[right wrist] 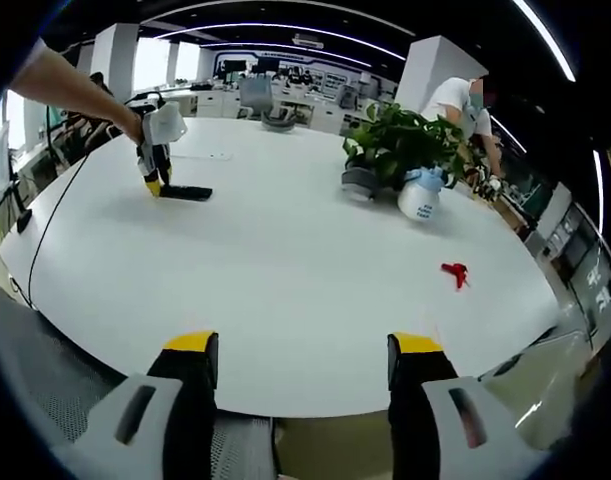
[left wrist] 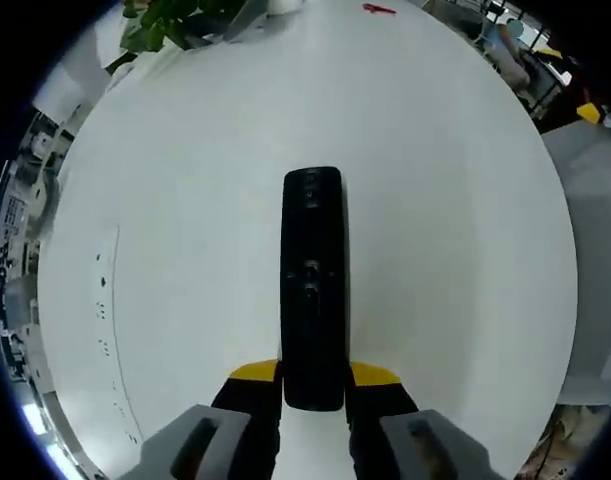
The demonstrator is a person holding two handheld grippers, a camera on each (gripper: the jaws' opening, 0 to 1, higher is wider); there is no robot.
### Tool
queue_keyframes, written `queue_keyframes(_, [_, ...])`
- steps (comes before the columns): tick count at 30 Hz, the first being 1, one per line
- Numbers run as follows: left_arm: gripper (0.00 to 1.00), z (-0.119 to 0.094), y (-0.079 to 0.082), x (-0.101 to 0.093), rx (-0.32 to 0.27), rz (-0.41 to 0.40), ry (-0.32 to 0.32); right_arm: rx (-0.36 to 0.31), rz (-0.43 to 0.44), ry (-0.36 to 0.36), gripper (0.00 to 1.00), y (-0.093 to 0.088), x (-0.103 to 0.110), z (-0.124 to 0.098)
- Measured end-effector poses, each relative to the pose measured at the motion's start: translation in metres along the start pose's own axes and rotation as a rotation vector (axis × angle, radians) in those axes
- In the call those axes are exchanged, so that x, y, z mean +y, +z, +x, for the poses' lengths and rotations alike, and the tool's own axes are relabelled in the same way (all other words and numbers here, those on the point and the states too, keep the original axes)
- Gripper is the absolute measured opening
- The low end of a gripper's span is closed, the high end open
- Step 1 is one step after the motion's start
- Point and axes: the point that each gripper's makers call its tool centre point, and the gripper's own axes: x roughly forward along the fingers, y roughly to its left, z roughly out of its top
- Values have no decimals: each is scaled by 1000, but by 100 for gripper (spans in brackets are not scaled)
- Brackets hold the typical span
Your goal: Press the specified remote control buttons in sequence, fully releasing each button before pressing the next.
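Two fingers [left wrist: 257,377] clamp remote [left wrist: 312,280]; markings seemingly unreadable.

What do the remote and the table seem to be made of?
Remote: likely black plastic, smooth with a slight sheen along its top. Table: white, smooth, semi-matte, probably laminate or painted board; soft ceiling-light reflections show on it in the right gripper view. Neither is certain.

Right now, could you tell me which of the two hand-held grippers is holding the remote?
The left hand-held gripper: its jaws clamp the remote's near end. The right hand-held gripper is open and empty.
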Motion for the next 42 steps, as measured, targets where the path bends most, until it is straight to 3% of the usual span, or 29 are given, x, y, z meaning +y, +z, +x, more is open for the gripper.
queue_keyframes(25, [23, 0, 0, -13, 9, 14, 21, -12, 11, -4, 70, 2, -1, -1])
queue_keyframes(42, [23, -1, -3, -34, 36, 49, 18, -15, 11, -4, 68, 2, -1, -1])
